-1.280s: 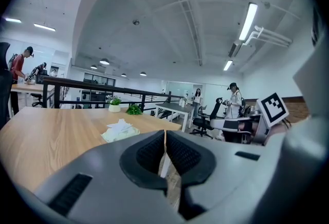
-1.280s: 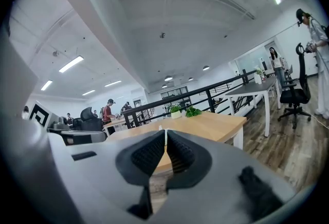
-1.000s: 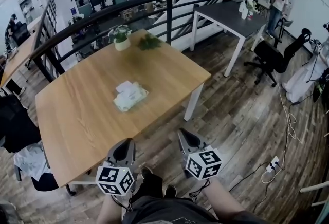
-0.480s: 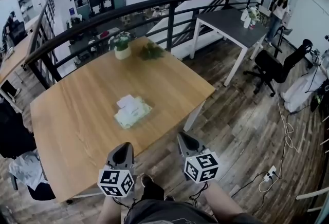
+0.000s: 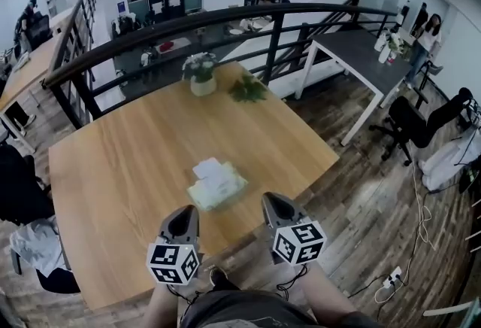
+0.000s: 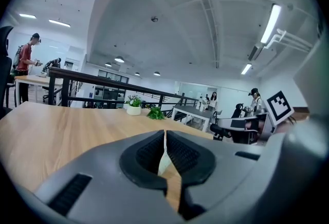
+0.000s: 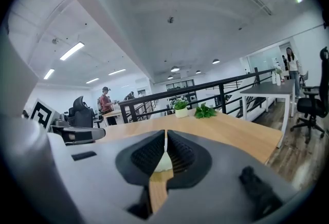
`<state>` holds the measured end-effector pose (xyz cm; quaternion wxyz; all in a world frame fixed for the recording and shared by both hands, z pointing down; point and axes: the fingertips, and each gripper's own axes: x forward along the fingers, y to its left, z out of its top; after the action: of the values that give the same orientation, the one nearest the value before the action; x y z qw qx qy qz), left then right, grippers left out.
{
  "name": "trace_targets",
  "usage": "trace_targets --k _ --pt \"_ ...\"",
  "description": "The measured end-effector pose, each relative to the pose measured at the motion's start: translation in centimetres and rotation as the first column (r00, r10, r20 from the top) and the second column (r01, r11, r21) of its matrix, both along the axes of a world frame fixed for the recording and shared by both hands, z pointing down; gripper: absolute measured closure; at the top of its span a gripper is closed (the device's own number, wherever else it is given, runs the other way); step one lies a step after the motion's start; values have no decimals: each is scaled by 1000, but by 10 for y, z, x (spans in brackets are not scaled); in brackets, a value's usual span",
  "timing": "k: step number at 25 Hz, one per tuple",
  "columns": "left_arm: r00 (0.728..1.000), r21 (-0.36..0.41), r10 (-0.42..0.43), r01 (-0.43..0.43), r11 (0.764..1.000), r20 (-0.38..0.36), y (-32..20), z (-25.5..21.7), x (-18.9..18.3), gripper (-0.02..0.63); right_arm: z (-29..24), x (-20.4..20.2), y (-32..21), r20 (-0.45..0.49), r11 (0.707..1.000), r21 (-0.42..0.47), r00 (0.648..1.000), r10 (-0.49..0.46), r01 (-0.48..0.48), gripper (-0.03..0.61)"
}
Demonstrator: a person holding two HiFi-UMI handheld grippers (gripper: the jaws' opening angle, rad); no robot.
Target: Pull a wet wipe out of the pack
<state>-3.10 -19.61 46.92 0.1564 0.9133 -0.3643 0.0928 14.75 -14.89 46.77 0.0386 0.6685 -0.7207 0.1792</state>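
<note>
The wet wipe pack (image 5: 217, 184), pale green with a white flap, lies flat on the wooden table (image 5: 120, 168) close to its near edge. My left gripper (image 5: 183, 211) is shut and empty, just short of the pack on its left. My right gripper (image 5: 271, 201) is also shut and empty, to the pack's right, over the table's edge. In the left gripper view the jaws (image 6: 164, 133) meet, and a pale sliver of the pack (image 6: 163, 163) shows behind them. The right gripper view shows its jaws (image 7: 165, 134) pressed together, with the pack (image 7: 163, 162) beyond.
A white pot with a plant (image 5: 201, 79) and a leafy sprig (image 5: 248, 89) stand at the table's far side, before a black railing (image 5: 225, 18). A grey table (image 5: 361, 56) and an office chair (image 5: 421, 119) stand to the right. Clothes hang on a chair (image 5: 34, 244) at left.
Both grippers have moved forward toward the table and now reach its near edge. The pack lies much closer to them. Both stay shut.
</note>
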Motion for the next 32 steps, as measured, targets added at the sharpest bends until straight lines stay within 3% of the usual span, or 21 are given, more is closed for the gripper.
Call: trace_targets --k 10,20,32 --pt "1000 -26 -11 12 1000 5 -63 18 -30 591 18 -34 -82 -9 997 -55 998 -59 58 552" --pt "1000 -45 -21 21 999 1 -78 27 -31 591 28 -49 -116 -38 986 -86 989 -146 142 552" --pt "984 -63 -176 178 982 28 -78 31 -6 591 39 -31 -161 -29 931 -99 934 -356 351 552"
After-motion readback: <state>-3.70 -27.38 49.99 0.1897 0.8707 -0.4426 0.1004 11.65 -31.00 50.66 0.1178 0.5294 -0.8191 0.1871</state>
